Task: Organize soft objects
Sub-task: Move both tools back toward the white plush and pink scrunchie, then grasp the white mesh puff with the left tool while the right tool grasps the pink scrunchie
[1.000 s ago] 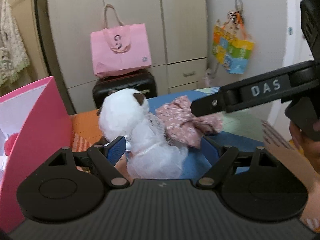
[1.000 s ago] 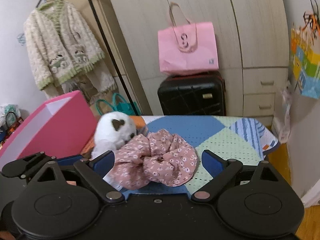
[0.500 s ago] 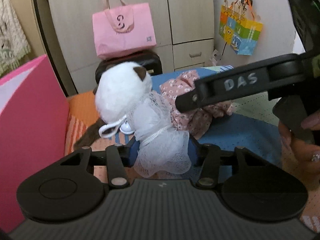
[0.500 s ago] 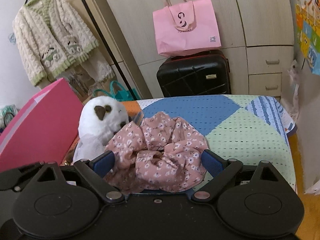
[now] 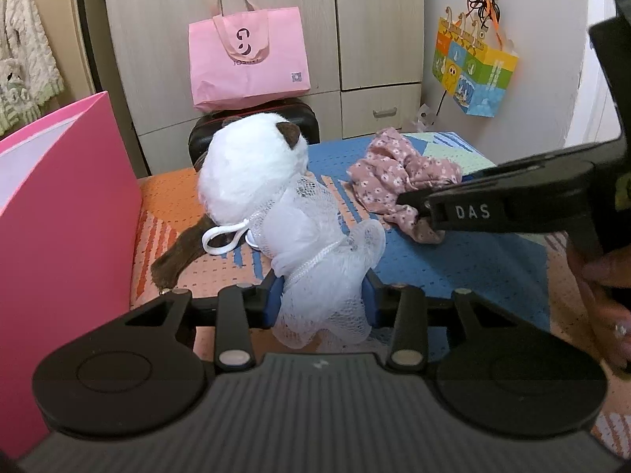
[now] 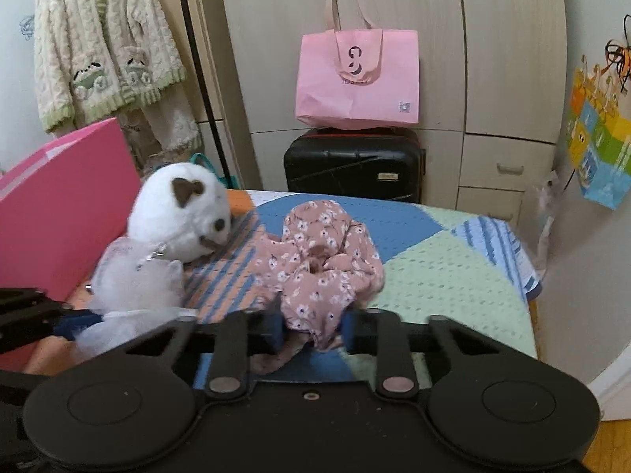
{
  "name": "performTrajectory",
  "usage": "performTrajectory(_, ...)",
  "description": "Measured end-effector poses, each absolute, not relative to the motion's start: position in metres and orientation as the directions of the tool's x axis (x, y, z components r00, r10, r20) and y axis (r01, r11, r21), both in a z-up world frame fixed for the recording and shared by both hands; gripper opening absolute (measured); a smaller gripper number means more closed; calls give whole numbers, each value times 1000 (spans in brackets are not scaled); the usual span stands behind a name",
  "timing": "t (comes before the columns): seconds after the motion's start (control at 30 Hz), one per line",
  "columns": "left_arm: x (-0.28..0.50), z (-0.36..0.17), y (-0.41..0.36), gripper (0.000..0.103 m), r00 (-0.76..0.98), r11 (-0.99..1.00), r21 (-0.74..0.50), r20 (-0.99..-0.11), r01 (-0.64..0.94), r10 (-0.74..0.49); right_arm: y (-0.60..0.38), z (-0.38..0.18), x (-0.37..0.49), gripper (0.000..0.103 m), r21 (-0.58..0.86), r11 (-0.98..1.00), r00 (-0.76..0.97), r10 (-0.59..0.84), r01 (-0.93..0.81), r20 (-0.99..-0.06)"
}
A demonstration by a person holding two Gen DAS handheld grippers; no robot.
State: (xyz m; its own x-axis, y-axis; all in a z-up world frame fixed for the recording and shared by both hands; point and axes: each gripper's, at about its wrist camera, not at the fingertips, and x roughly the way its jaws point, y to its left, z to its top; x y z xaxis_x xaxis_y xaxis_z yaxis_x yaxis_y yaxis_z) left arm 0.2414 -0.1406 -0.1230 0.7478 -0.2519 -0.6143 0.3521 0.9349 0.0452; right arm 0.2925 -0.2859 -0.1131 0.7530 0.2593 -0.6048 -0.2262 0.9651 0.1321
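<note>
Gripping at lower centre of each view, your left gripper [image 5: 321, 301] pinches the white plush toy's [image 5: 252, 175] limp mesh skirt, your right gripper [image 6: 311, 329] the soft, light floral scrunchie [image 6: 323, 264].

White plush toy [image 5: 252, 173] with brown ears, wearing a white mesh skirt, lies on the patchwork bedcover just beside the pink box, skirt end pinched. Pink floral scrunchie [image 6: 323, 260] lies crumpled beside it, near edge pinched.
</note>
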Motion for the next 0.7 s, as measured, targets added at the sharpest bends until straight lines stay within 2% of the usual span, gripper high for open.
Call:
performTrajectory(0.1,238,-121,-138,37,744,934,28,-613,356,-265,-286,-112,284,19,149,968,760,252,-204,-599)
performTrajectory(0.3,226,-118,-132,37,725,928,-32,-614,372,-312,-295,-108,246,18,255,960,781,248,-117,-573)
performTrajectory(0.57,204,-110,-126,37,719,918,-48,-607,393,-339,-291,-107,198,18,232,970,797,194,-70,-572)
performTrajectory(0.7,192,-106,-118,37,708,912,-82,-605,401,-365,-290,-108,182,18,254,964,775,224,-85,-591)
